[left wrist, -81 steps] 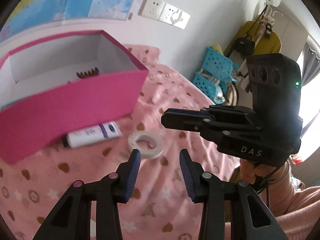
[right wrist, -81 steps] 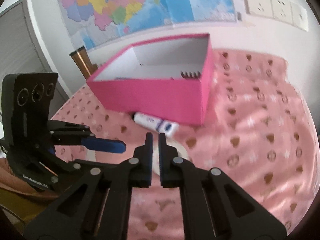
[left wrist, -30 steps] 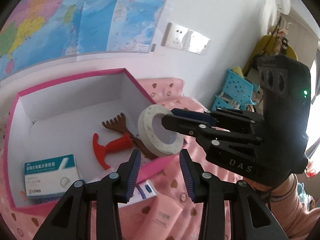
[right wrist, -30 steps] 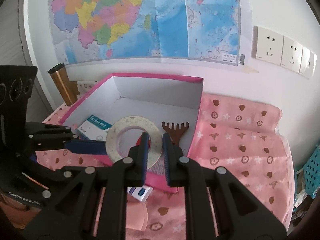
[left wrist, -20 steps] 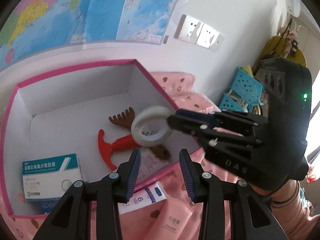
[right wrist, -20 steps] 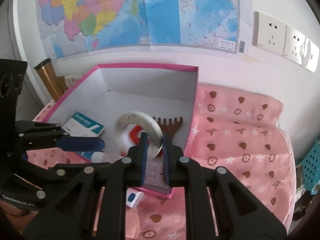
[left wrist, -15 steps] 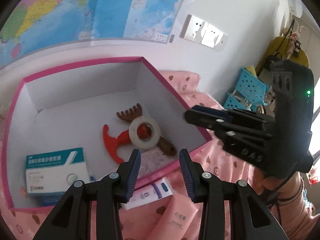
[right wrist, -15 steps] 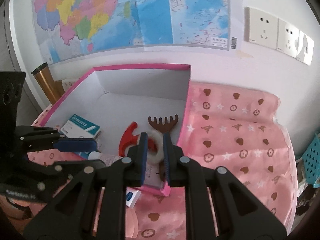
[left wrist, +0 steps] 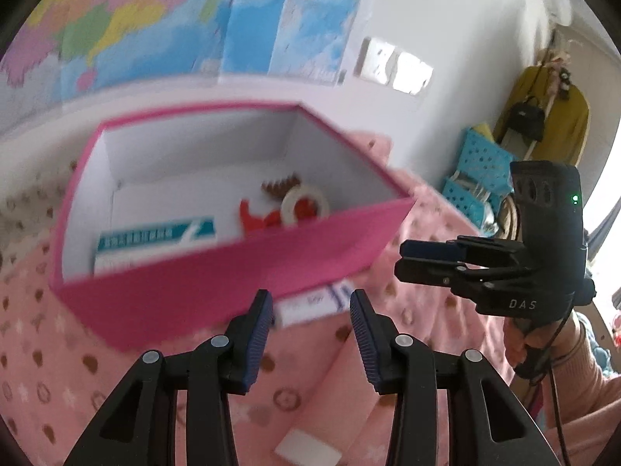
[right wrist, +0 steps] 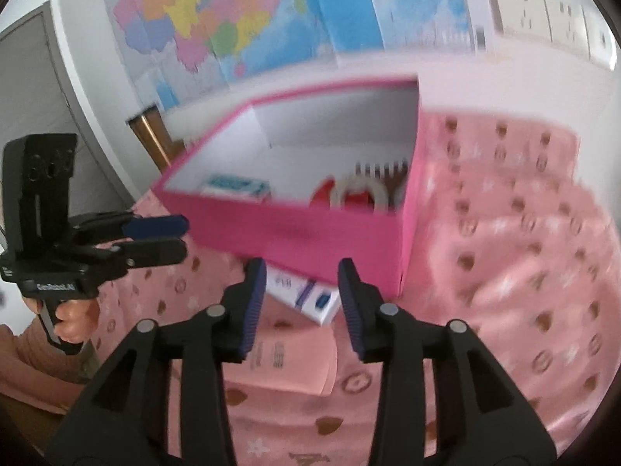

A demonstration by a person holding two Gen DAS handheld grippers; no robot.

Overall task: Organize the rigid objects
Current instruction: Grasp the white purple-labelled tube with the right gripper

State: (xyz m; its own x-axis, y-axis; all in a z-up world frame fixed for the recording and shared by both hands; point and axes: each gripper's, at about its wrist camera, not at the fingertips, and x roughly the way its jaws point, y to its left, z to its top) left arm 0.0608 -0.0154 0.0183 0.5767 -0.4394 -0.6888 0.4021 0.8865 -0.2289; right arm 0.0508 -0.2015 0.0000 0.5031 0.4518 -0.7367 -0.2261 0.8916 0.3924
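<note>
Pink box (left wrist: 217,272) holds tape roll (left wrist: 304,206), medicine carton (left wrist: 155,237); right hand-held gripper (right wrist: 300,303) opening, left hand-held gripper (left wrist: 310,334) parted, both empty.

Black grippers (left wrist: 308,339), blue pads, pink sleeve (left wrist: 582,400)

Right gripper (right wrist: 300,303) opening, empty, above white tube (right wrist: 306,295) and pink tube (right wrist: 287,361) on pink cloth (right wrist: 524,272). Behind them, pink box (right wrist: 310,229) holding tape roll (right wrist: 359,194), comb (right wrist: 382,169), teal carton (right wrist: 236,186). Left gripper (right wrist: 170,239) at left.
</note>
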